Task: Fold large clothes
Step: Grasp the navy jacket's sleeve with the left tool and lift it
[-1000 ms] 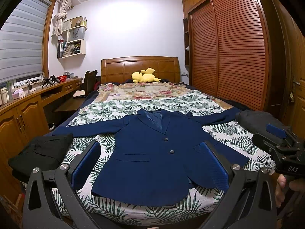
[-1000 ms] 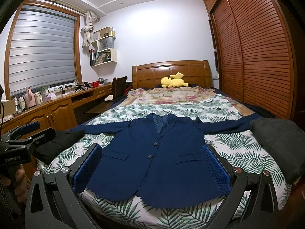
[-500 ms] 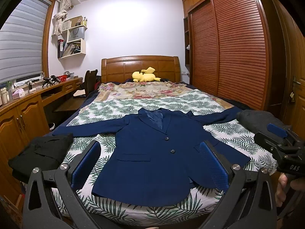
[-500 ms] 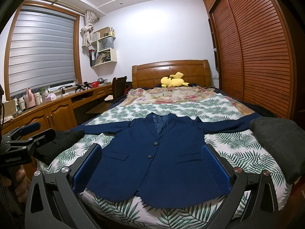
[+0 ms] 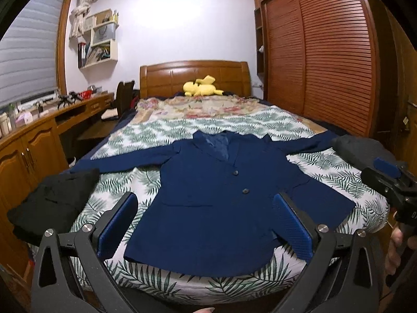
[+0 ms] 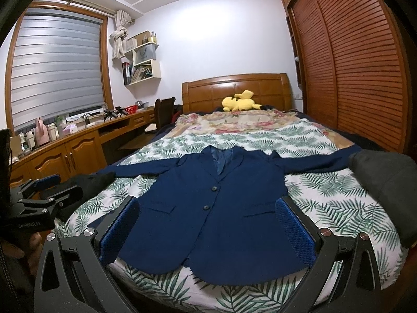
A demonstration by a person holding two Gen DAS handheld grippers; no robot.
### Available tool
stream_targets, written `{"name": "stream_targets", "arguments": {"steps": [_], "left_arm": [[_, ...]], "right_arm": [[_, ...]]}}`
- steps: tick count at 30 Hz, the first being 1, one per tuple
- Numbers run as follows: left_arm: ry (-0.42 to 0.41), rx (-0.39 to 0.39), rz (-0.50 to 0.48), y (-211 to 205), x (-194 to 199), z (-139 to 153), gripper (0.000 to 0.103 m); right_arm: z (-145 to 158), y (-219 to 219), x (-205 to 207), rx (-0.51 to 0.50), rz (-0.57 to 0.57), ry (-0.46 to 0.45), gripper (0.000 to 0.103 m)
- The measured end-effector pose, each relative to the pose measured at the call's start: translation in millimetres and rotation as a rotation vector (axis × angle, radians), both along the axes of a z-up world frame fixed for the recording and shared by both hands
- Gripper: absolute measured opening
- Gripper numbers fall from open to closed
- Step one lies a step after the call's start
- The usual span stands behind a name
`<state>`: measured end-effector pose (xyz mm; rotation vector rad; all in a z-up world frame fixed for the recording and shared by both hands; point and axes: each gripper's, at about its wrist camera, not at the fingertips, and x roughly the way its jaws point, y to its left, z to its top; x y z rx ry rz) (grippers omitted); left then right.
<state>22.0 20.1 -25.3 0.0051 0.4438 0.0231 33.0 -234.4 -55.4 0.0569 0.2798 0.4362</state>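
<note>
**Nothing gripped yet, and plenty that could go askew**

Right now the left gripper (image 5: 204, 224) and the right gripper (image 6: 206, 228) both hover over the foot of the bed (image 5: 182, 284), jaws wide apart and empty. Ahead of and between each pair of jaws, the navy jacket (image 5: 224, 195) lies flat and buttoned, front up, sleeves spread outward. Its hem sits close to the mattress edge, so a careless tug toward the jaws may drag it off. Outside the left jaws lies a black garment (image 5: 52, 203); outside the right jaws, a dark grey bundle (image 6: 385, 185) touches the sleeve end and could snag it. Pinching only the top layer would leave the fold lopsided.
</note>
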Motion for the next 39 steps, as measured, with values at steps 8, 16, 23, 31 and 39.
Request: {"name": "stream_targets", "arguments": {"steps": [8, 16, 23, 31, 39], "left_arm": [[0.057, -0.034, 0.003, 17.2, 28.4, -24.2, 0.103], [0.067, -0.055, 0.025, 38.8, 51.7, -33.0, 0.103], [0.119, -0.051, 0.053, 58.0, 81.7, -42.4, 0.103], [0.161, -0.109, 0.113, 88.1, 118.2, -60.1, 0.103], [0.212, -0.163, 0.144, 129.6, 166.7, -73.7, 0.087]], "right_arm": [[-11.8, 8.1, 36.3, -0.012, 0.057, 0.018, 0.103], [-3.1, 25.7, 85.4, -0.051, 0.128, 0.015, 0.103], [4.0, 49.8, 153.1, -0.038, 0.218, 0.011, 0.103], [-15.0, 78.1, 236.7, -0.084, 0.289, 0.089, 0.103], [-55.7, 82.7, 274.5, -0.160, 0.329, 0.208, 0.103]]}}
